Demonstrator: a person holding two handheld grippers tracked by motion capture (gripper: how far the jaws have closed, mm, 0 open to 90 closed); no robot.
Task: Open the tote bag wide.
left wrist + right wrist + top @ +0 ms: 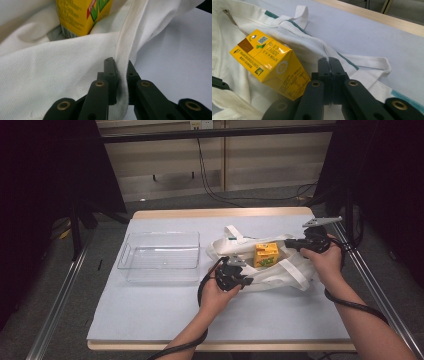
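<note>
Bag (280, 270) lies on the table (150, 310), beside a clear tray (159, 257), yellow carton (266, 254) in its mouth. Left gripper (119, 72) pinches the near rim; right gripper (329, 65) is clamped on the far rim.

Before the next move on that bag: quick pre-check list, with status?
1. Left gripper clamped on the white bag hem: ok.
2. Right gripper clamped on the bag's far edge: jaws shut, cloth between the pads cannot tell.
3. Bag mouth held open between both grippers: ok.
4. Yellow carton visible inside the bag, leaning: ok.
5. Clear tray at the left holds nothing: ok.
6. Strap loops lying slack on the table, not caught: ok.
</note>
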